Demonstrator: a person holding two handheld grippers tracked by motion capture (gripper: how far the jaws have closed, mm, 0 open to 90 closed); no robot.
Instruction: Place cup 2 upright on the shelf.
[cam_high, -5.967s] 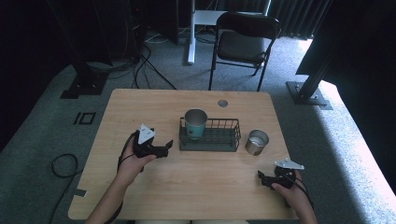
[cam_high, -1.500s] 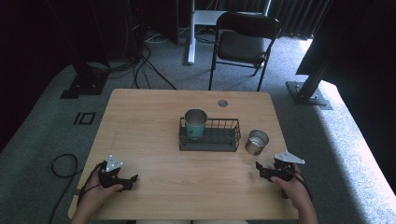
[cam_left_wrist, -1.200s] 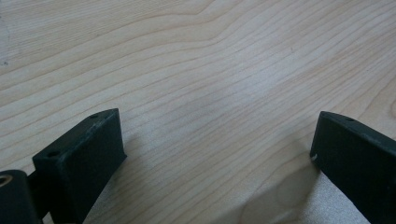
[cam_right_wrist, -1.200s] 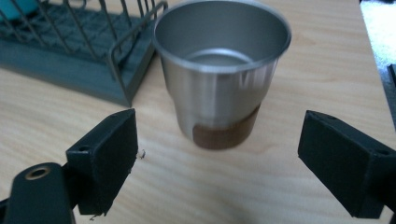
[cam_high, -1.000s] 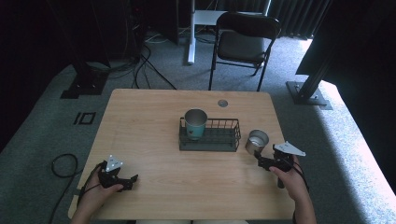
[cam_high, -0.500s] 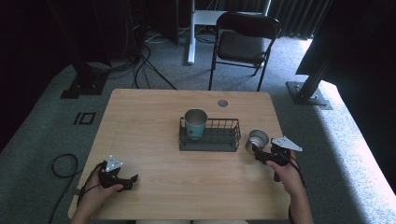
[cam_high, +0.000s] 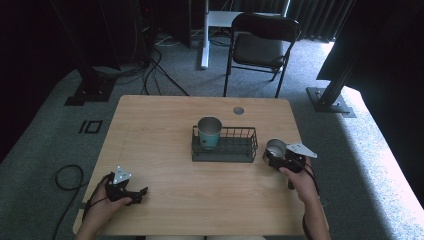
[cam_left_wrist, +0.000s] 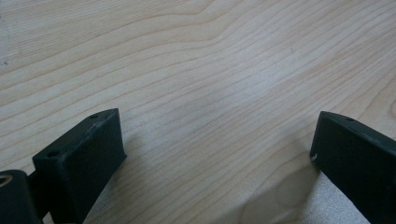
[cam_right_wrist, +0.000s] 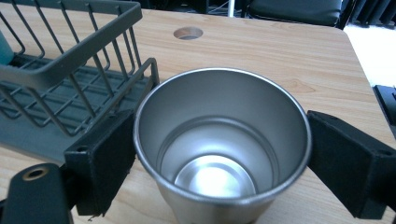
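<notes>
right gripper (cam_right_wrist: 219, 154) straddles steel cup (cam_right_wrist: 219, 154)

wood table (cam_high: 165, 135) | wire rack (cam_high: 225, 150) | steel cup (cam_high: 274, 149)

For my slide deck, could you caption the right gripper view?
Right gripper fingers flank an empty steel cup beside the wire rack.

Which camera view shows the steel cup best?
The right gripper view: the steel cup is close, empty, between the right gripper jaws. The high view shows it small beside the wire rack. The left gripper view shows bare table.
</notes>
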